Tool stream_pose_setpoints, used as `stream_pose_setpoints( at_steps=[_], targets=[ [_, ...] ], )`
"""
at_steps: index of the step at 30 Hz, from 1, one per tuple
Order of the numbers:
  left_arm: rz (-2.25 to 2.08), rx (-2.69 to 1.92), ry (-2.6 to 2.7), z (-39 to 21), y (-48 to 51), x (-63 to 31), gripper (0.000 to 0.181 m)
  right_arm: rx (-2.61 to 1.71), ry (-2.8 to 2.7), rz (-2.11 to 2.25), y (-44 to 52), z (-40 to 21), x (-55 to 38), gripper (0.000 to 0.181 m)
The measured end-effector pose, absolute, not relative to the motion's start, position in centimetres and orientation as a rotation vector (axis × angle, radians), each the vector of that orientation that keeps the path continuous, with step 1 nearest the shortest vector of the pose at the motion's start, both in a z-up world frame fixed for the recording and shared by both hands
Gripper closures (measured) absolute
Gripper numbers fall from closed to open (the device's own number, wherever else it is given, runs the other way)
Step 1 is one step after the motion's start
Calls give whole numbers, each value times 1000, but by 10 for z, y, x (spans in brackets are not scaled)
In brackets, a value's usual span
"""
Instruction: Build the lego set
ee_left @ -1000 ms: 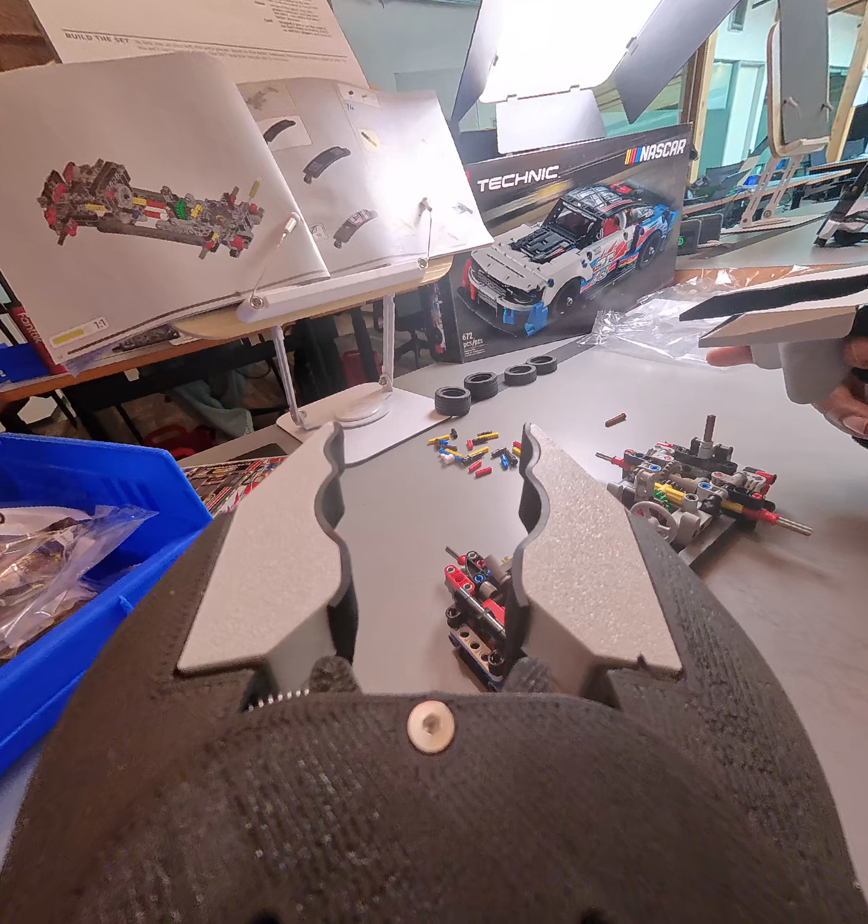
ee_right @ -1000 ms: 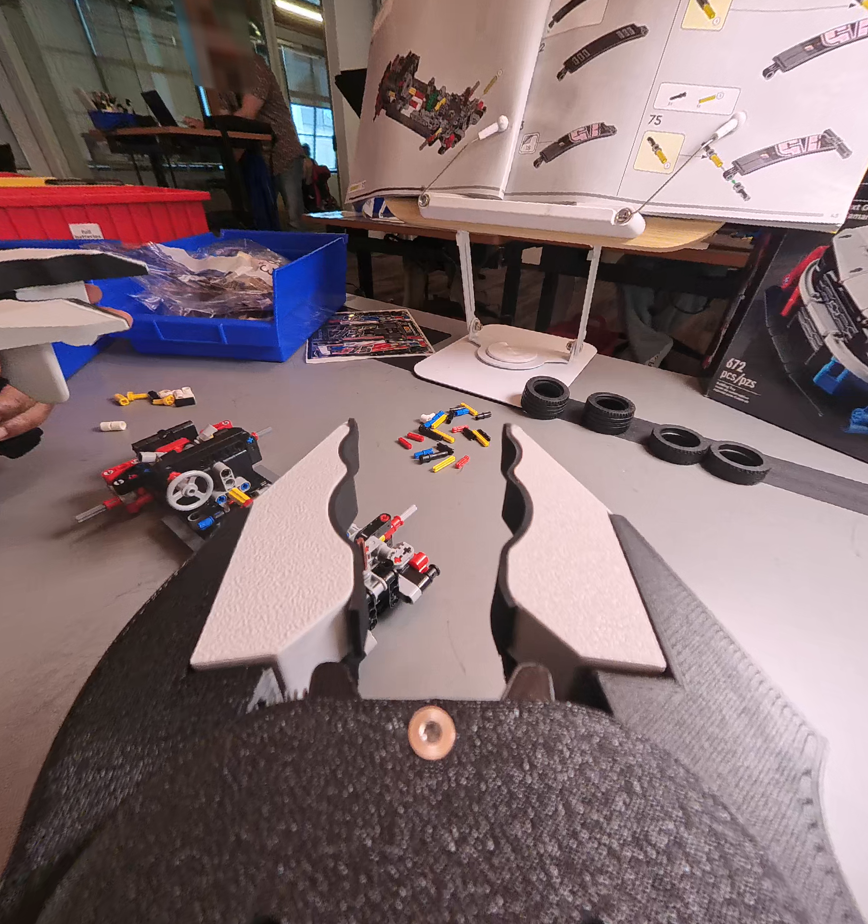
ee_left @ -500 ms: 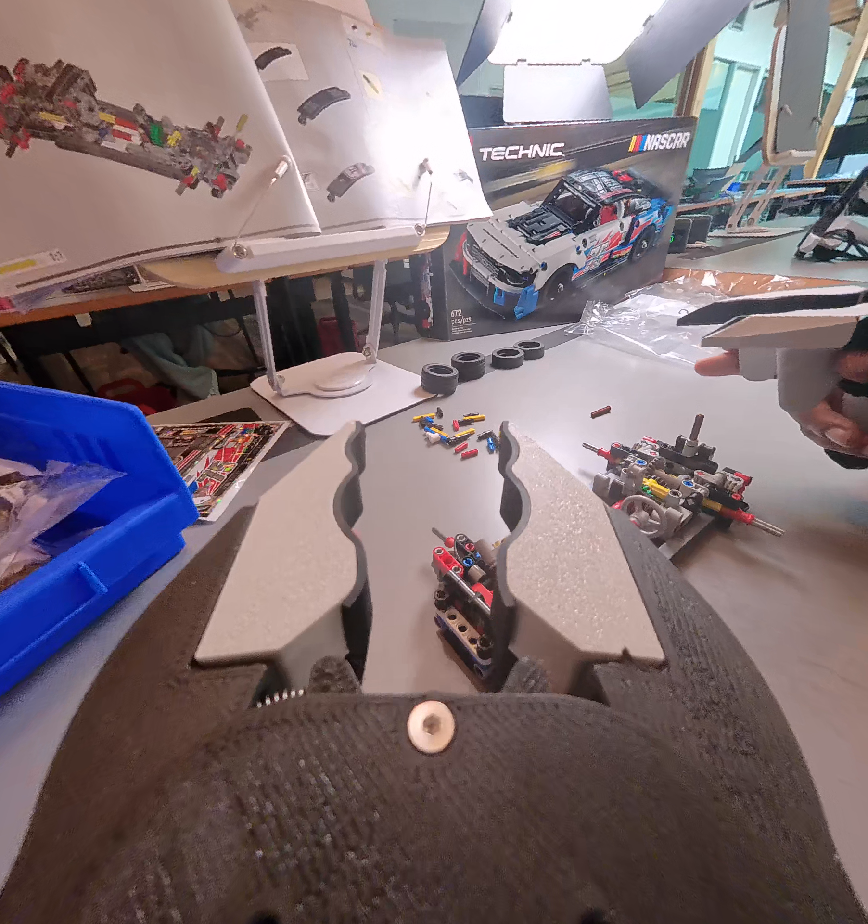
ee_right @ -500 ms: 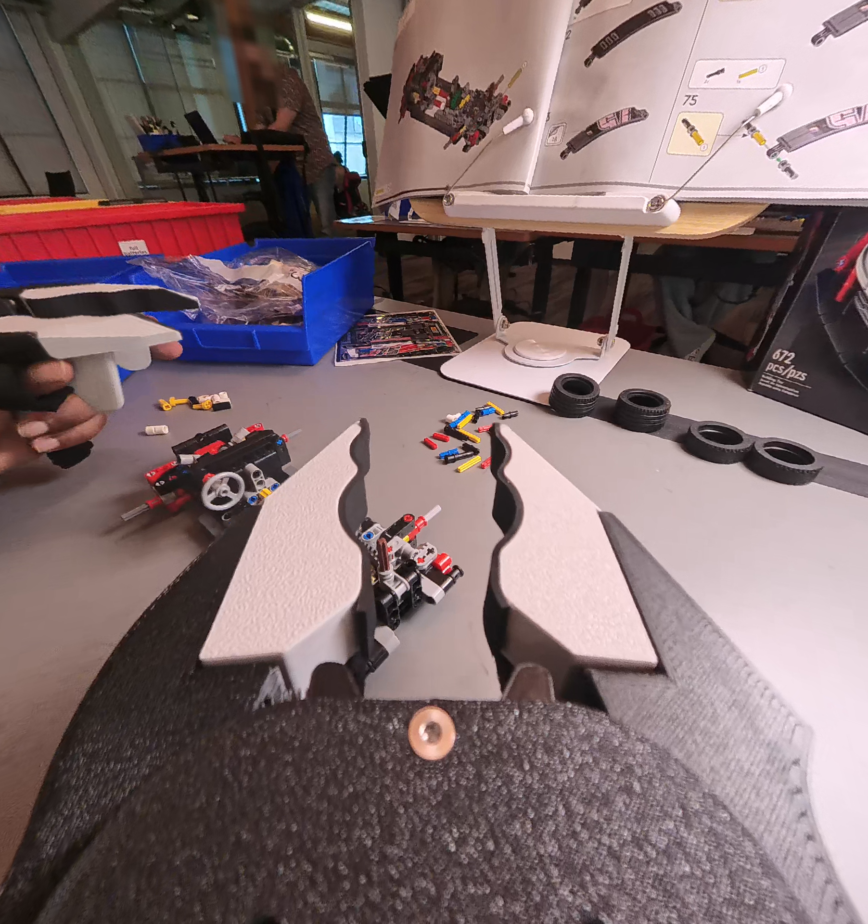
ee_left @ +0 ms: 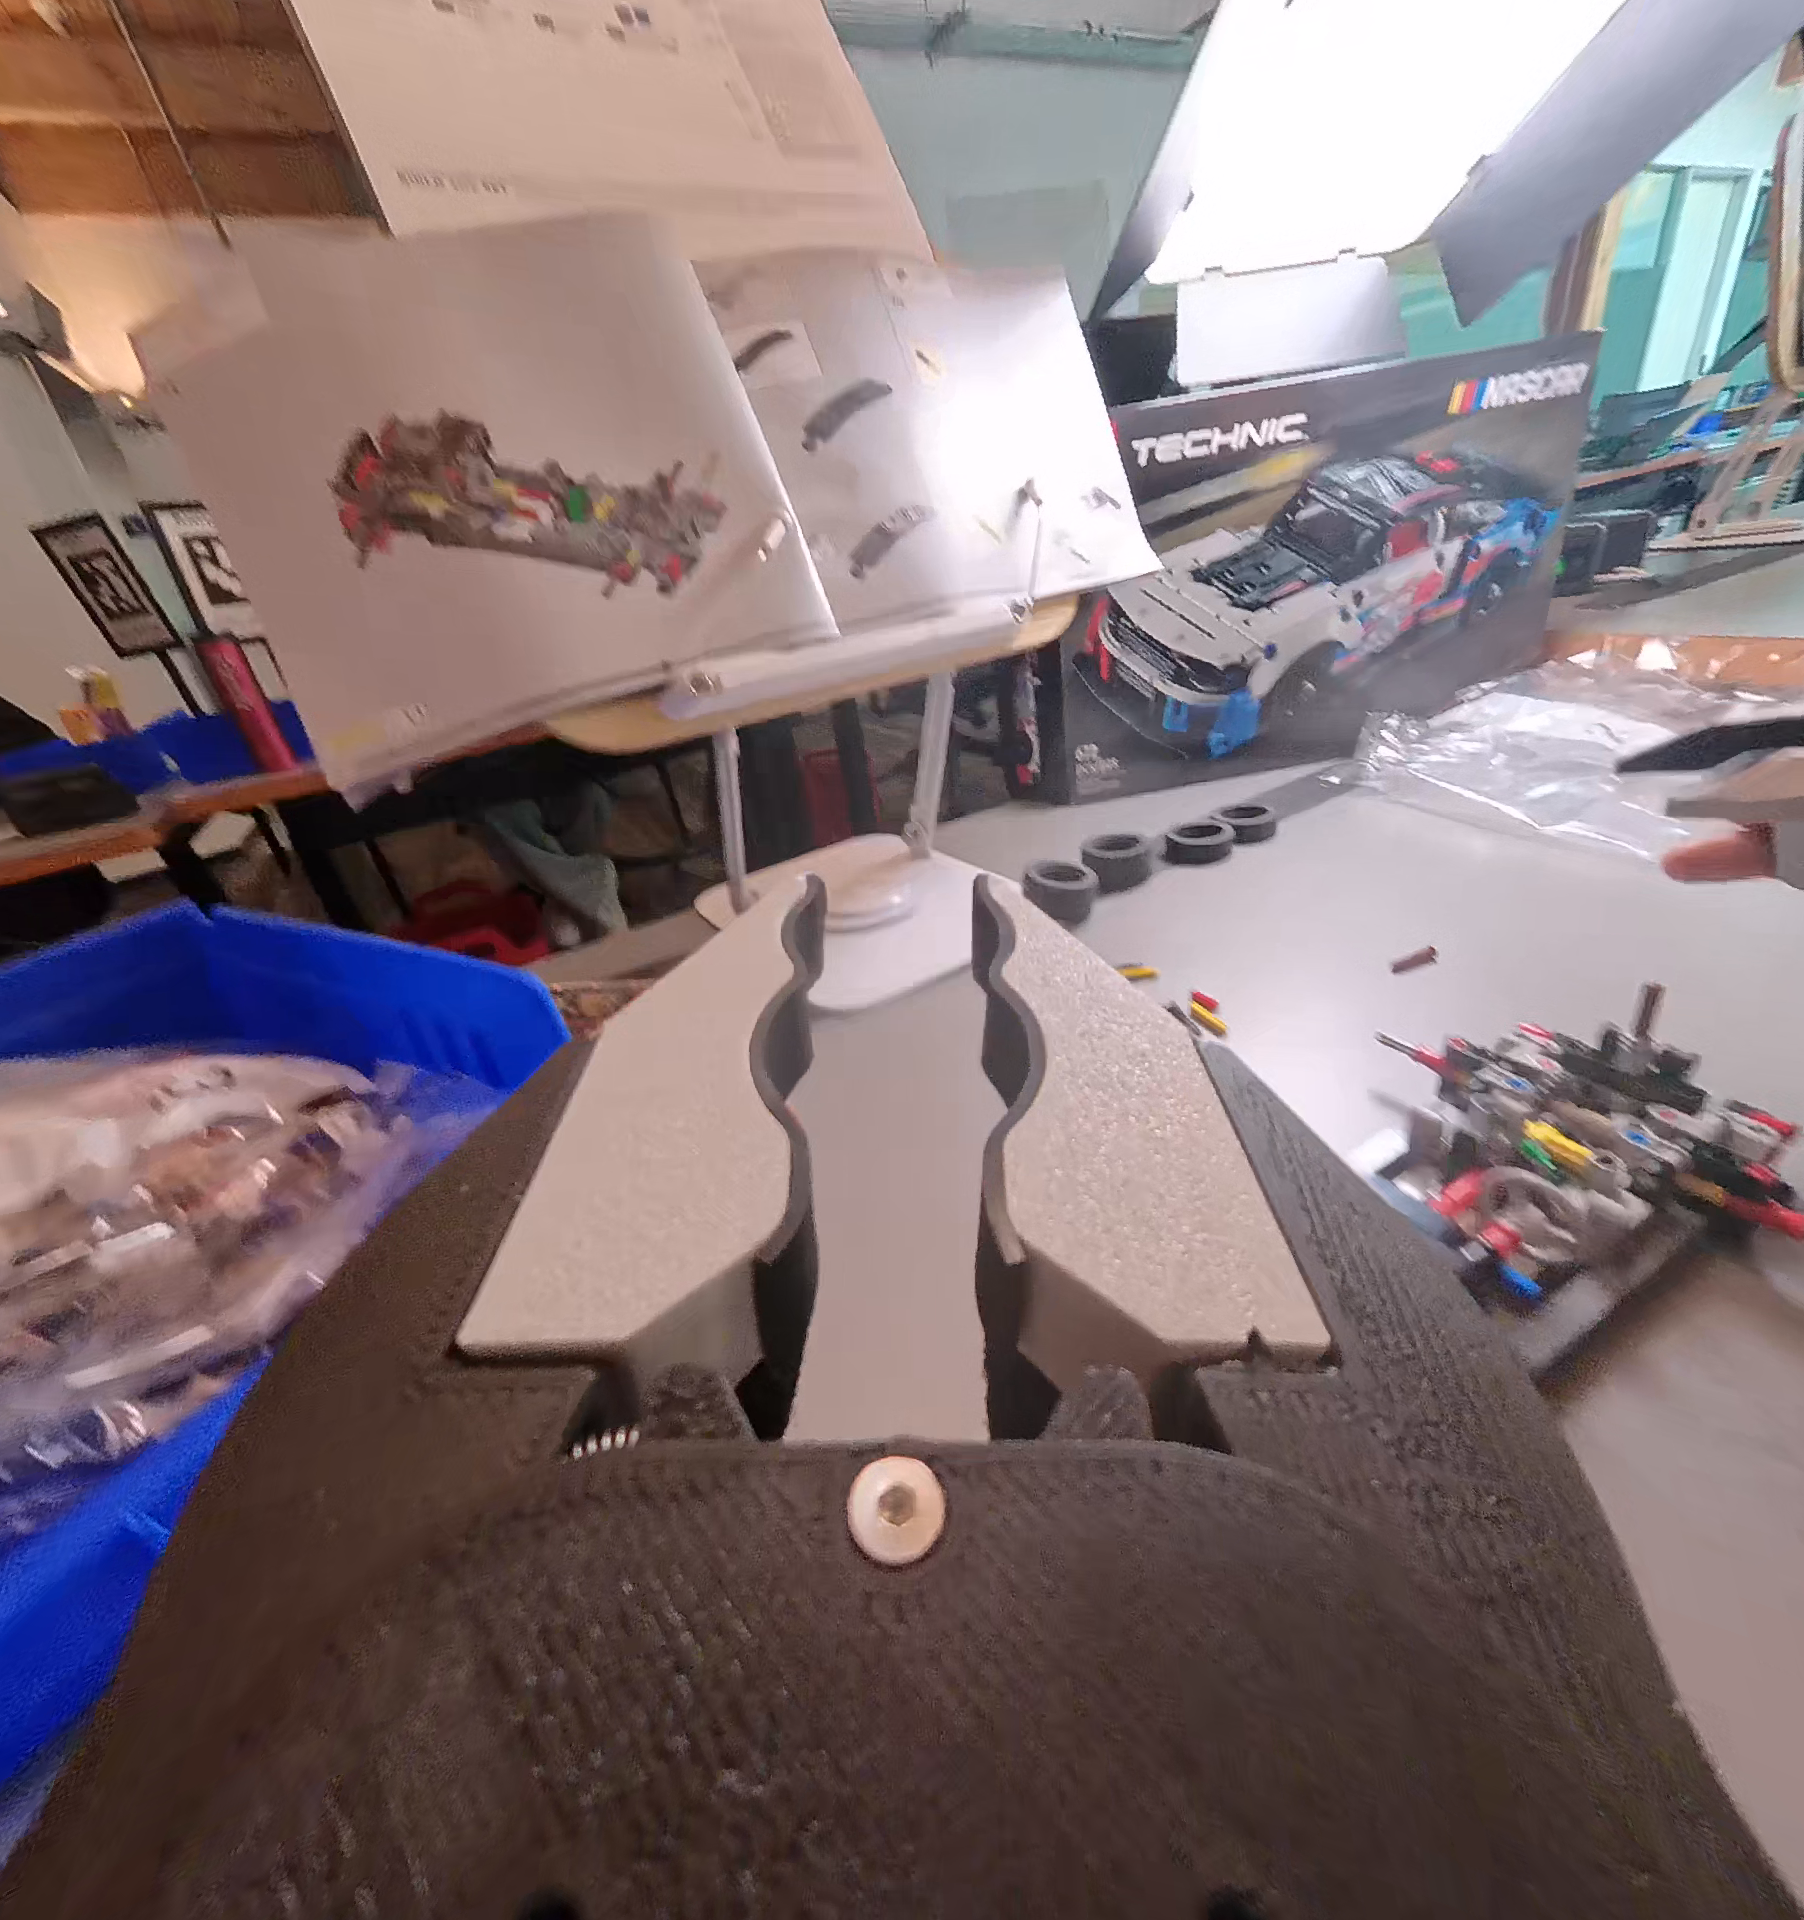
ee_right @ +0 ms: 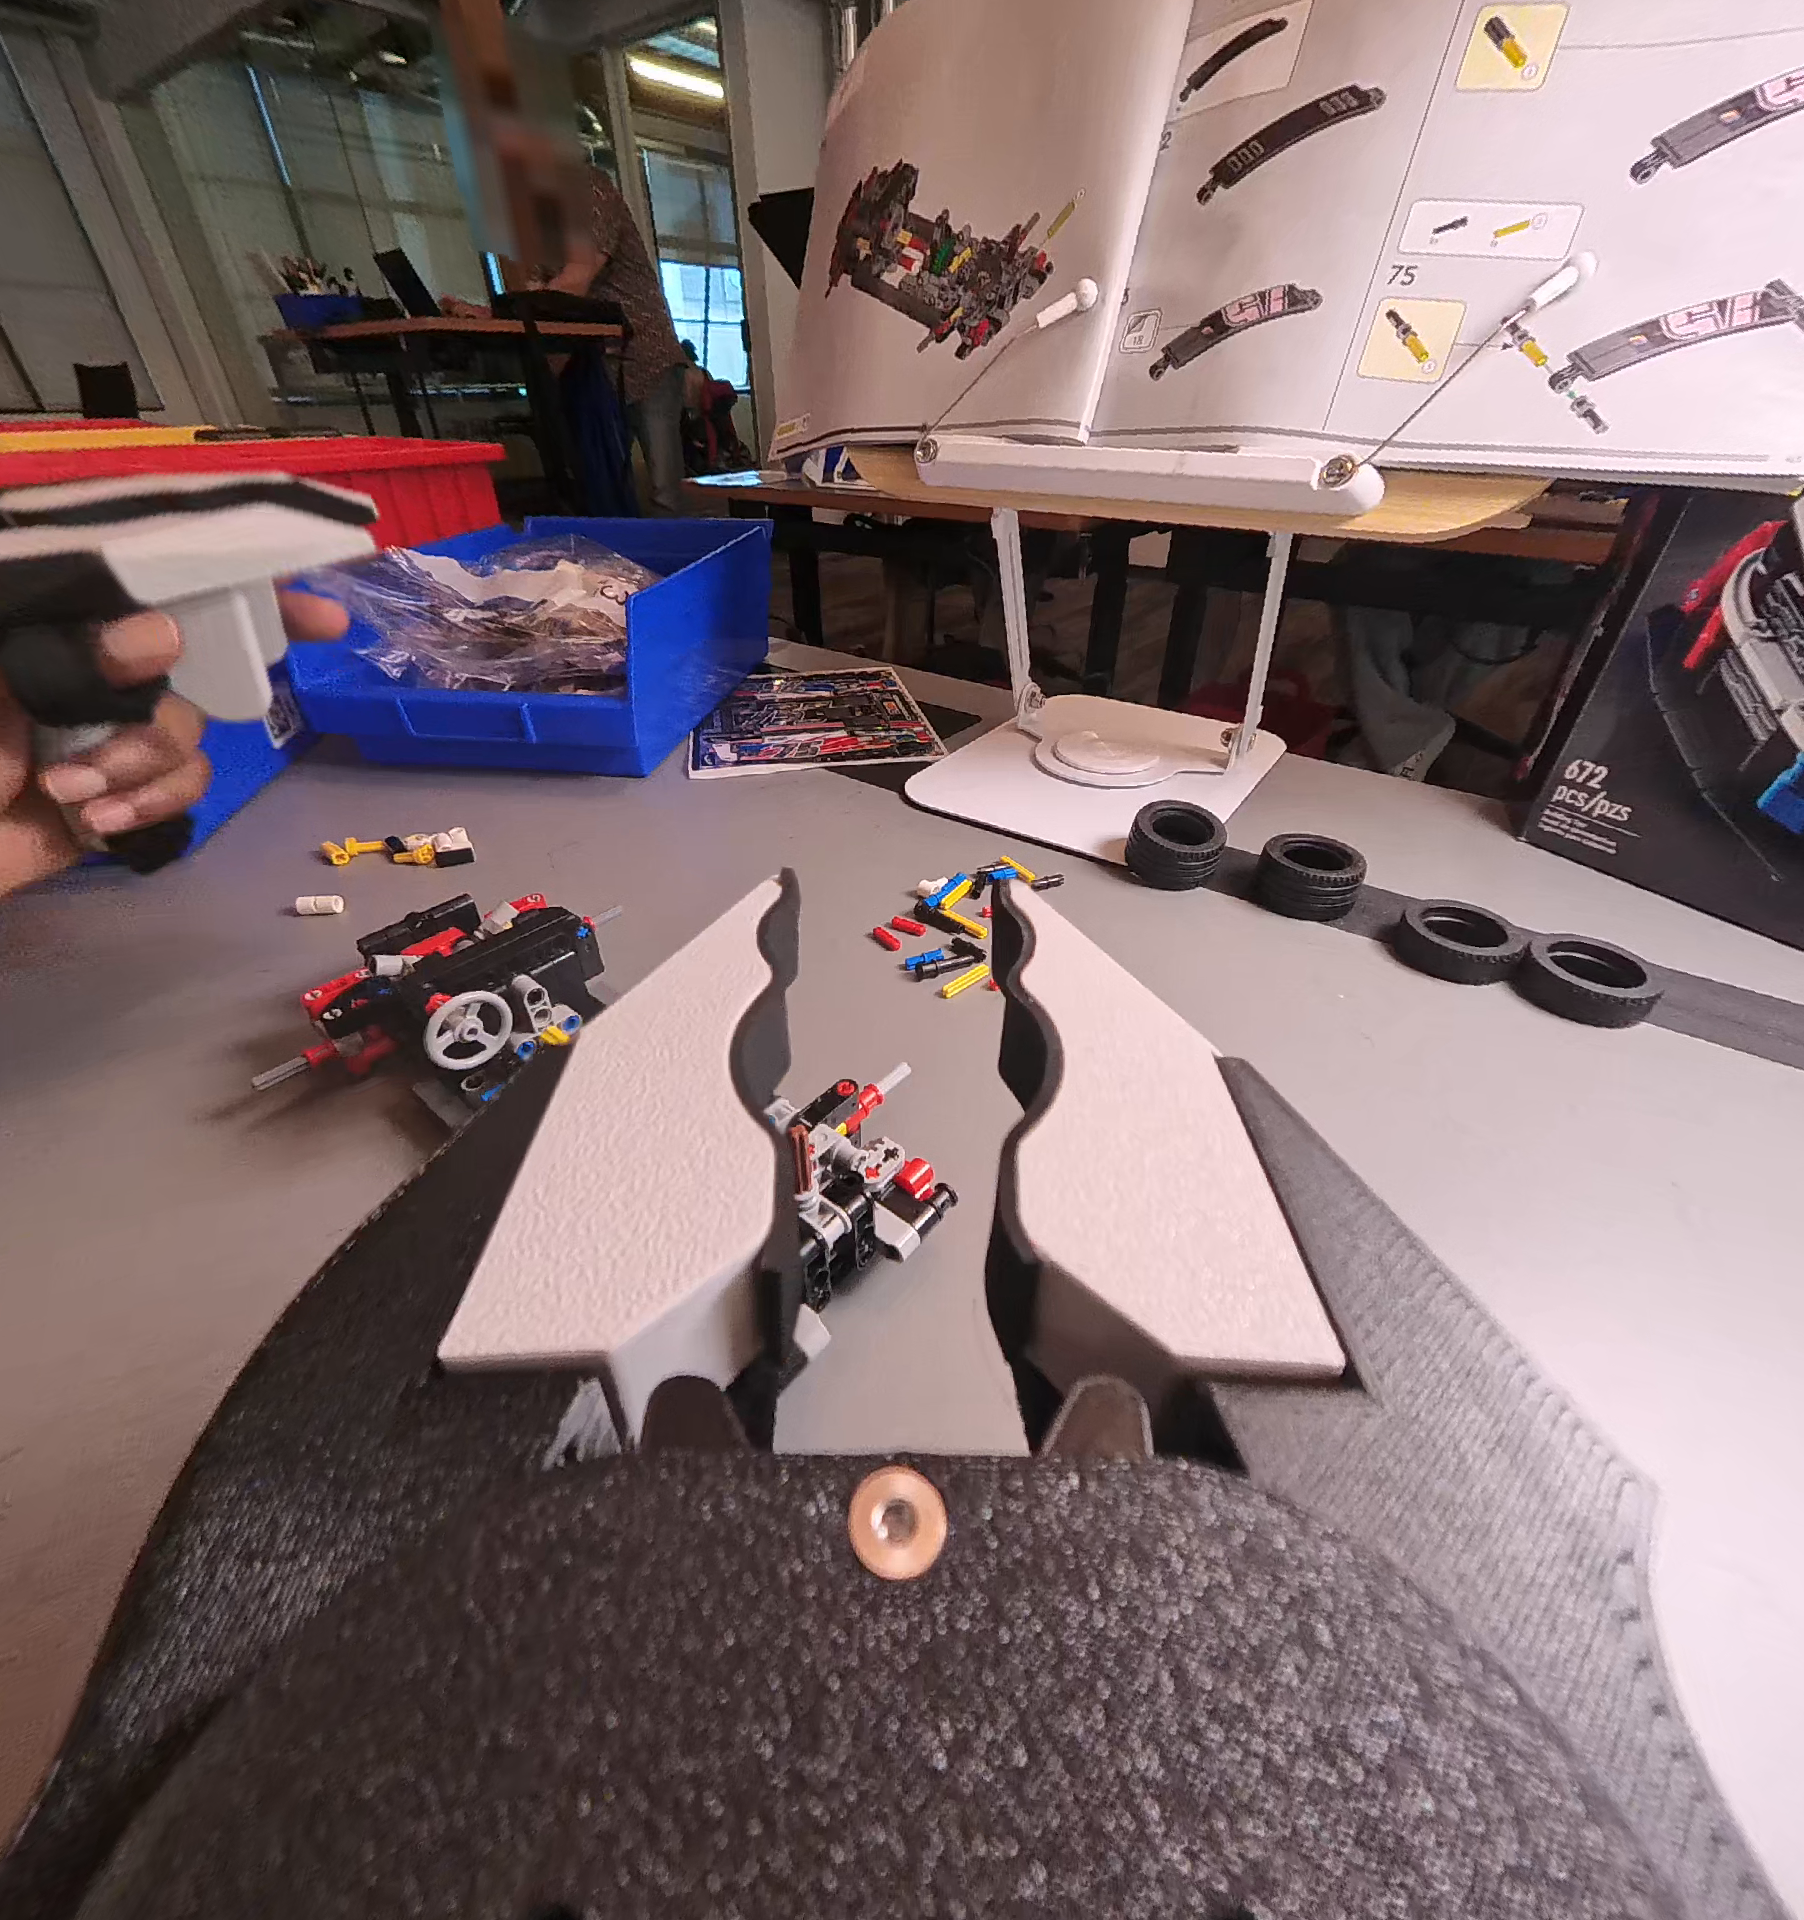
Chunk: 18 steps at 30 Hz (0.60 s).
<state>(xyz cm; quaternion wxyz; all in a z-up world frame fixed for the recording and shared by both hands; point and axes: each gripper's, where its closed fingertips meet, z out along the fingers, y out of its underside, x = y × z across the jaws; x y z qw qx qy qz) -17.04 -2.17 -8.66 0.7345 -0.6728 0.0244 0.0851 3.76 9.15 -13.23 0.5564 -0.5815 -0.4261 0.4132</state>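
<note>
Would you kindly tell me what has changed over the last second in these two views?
The left gripper has swung up and left: the small sub-assembly that lay between its fingers is gone from its view, and the blue bin fills more of it. Its jaws have narrowed but hold nothing. The right gripper has closed in slightly on the sub-assembly, jaws open. The chassis, tyres and loose pins stayed put.

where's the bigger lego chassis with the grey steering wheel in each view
Left wrist view: the bigger chassis lies on the grey table at the right edge, right of the left tongs.
Right wrist view: it lies at left centre, left of the right tongs, below the hand-held left tongs.
Shared landmark: the row of four black tyres before the white book stand.
</note>
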Motion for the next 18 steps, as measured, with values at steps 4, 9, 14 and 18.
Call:
stream_pose_setpoints(
  at_steps=[4, 9, 14, 18],
  targets=[
    [252, -1410, 18, -26, 5, -211, 162, -1389, -993, 961, 96, -135, 38, 151],
    [364, -1328, -47, 55, 60, -294, 181, -1390, -987, 937, 98, -136, 41, 156],
    [332, -1401, -171, 77, 125, -370, 181, -1380, -993, 929, 100, -136, 41, 157],
    [356, -1455, -233, 73, 157, -409, 181, -1402, -989, 920, 105, -141, 41, 157]
  ],
)
